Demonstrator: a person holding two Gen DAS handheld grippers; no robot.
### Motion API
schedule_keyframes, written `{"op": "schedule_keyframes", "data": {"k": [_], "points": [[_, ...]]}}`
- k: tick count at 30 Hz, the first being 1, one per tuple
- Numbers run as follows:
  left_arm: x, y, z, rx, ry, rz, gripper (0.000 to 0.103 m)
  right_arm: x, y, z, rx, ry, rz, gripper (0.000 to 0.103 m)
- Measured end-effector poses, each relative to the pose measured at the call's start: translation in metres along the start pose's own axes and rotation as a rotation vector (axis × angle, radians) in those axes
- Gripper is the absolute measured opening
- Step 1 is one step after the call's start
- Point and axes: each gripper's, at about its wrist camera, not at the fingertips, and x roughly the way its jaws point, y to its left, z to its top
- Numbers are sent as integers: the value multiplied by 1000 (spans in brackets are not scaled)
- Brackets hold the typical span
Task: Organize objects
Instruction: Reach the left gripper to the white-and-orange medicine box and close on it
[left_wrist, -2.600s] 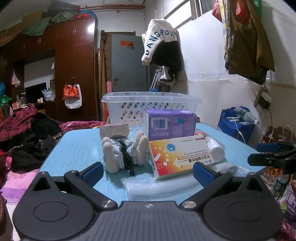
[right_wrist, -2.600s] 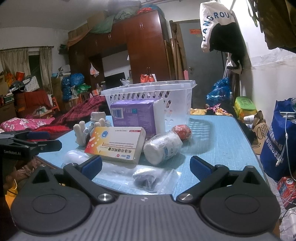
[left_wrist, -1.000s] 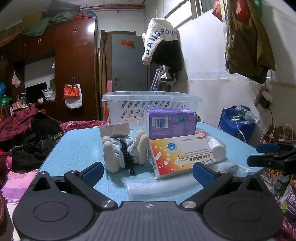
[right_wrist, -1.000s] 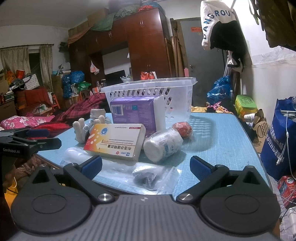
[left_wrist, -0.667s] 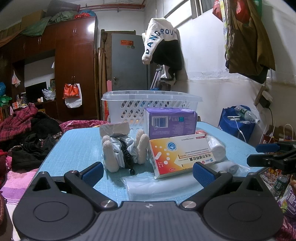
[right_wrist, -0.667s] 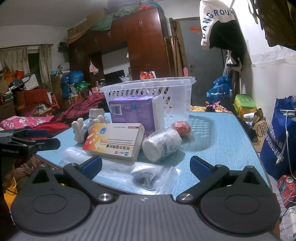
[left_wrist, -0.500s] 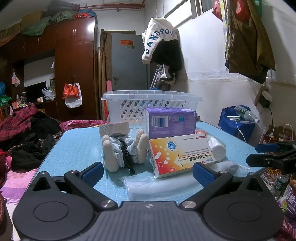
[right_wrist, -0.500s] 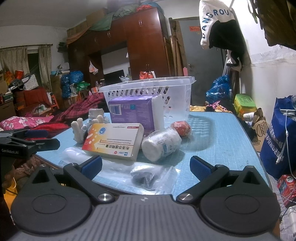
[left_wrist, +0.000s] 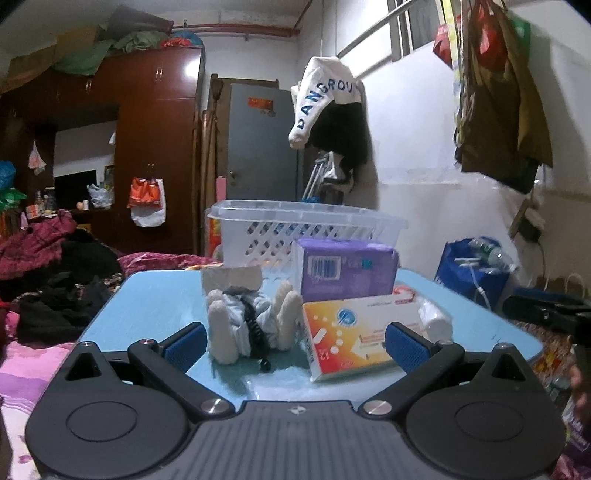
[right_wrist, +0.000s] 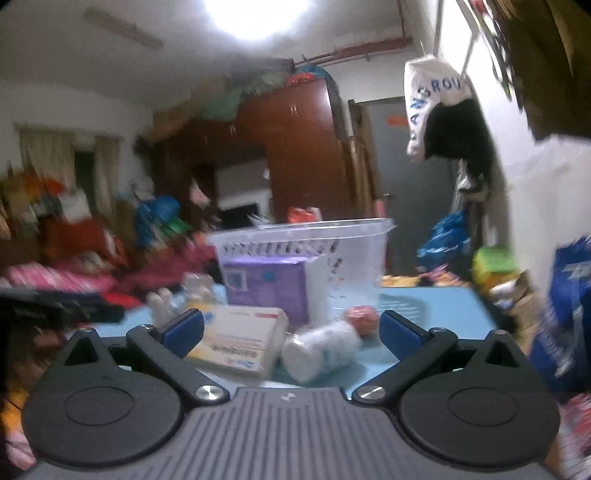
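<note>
Right gripper (right_wrist: 291, 332) lifted, view blurred
Both my grippers gaped wide and empty; left gripper (left_wrist: 293, 345) stayed put; medicine box (left_wrist: 364, 334) unmoved mid-frame.

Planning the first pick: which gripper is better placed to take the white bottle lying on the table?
Probably the right gripper: the white bottle lies between its open fingers. From the left gripper, the medicine box mostly hides it.

A light blue tabletop (left_wrist: 155, 295) carries a white lattice basket (left_wrist: 280, 236) at its far side. In front of the basket lie a purple pack (left_wrist: 347, 269), an orange-and-white box (left_wrist: 354, 332), a white bottle (right_wrist: 321, 350) on its side, and a small plush toy (left_wrist: 251, 317).
</note>
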Motion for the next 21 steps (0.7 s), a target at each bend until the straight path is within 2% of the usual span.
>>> {"op": "schedule_keyframes", "data": {"k": [3, 5, 6, 7, 10, 12, 14, 17, 21], "points": [[10, 4, 6, -15, 30, -37, 103, 10, -11, 0, 28, 33, -3, 103], [17, 5, 6, -12, 47, -66, 103, 9, -14, -4, 32, -40, -34, 103], [19, 5, 5, -4, 47, -56, 103, 7, -15, -6, 25, -100, -52, 103], [20, 4, 4, 5, 38, -33, 103, 6, -15, -6, 11, -124, -70, 103], [17, 5, 6, 9, -11, 6, 103, 11, -14, 0, -11, -60, -61, 103], [15, 8, 9, 1, -34, -4, 103, 18, -11, 6, -26, 7, -113, 103], [13, 10, 13, -5, -48, -5, 103, 23, -10, 8, -15, 25, -137, 103], [15, 15, 15, -27, -61, -42, 103, 29, -11, 6, -21, 21, -100, 103], [23, 12, 10, -9, -29, -83, 103, 35, -1, 2, -56, 51, -44, 103]]}}
